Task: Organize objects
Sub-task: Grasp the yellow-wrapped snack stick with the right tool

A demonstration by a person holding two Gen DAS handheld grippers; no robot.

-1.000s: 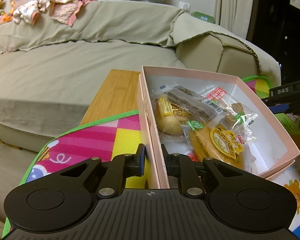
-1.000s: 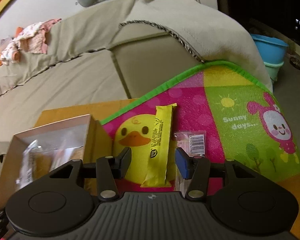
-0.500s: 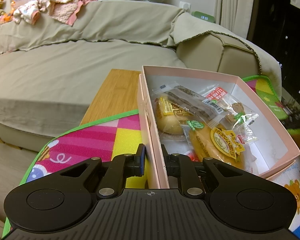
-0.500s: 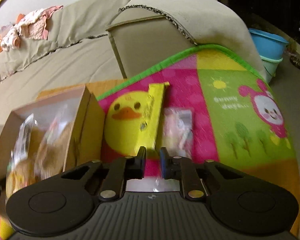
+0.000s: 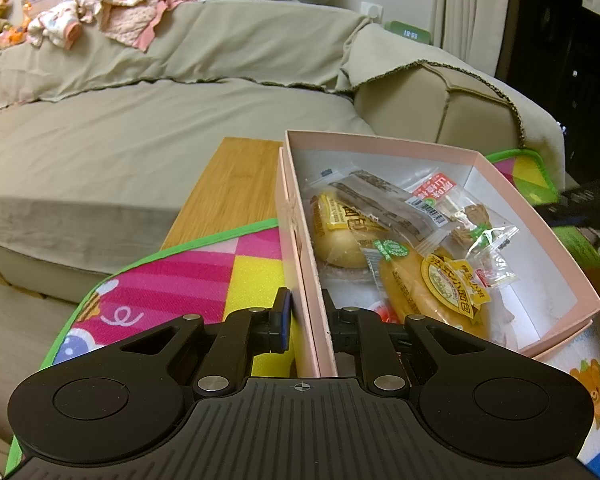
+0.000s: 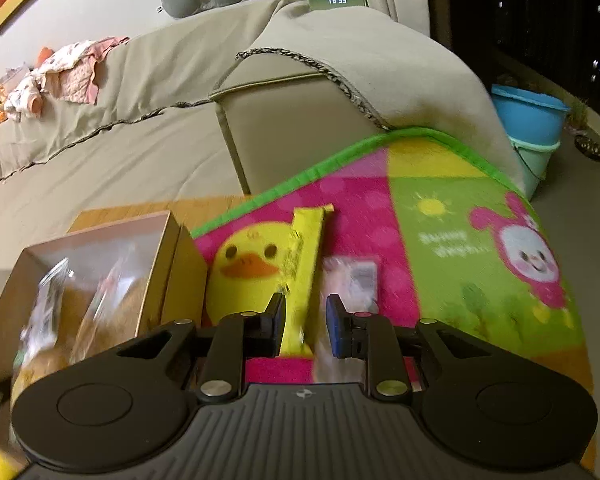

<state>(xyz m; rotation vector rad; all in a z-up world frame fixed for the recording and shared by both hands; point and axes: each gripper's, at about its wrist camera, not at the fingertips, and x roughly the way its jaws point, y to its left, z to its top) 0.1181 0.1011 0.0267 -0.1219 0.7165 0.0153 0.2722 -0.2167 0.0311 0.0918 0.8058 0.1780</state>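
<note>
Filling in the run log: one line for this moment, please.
left claw: shut on pink box wall | right claw: jaws just reopening around yellow packet | packet on mat

L gripper [image 5: 305, 322] clamped; R gripper [image 6: 305, 326] jaws just reopening, part-open.

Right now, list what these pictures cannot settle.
- Right wrist view: motion blur smears the yellow packet and small clear packet; whether the right gripper grips the yellow packet is unclear.
- Left wrist view: the left gripper, clamped on the pink box wall, hides the box's near corner.
</note>
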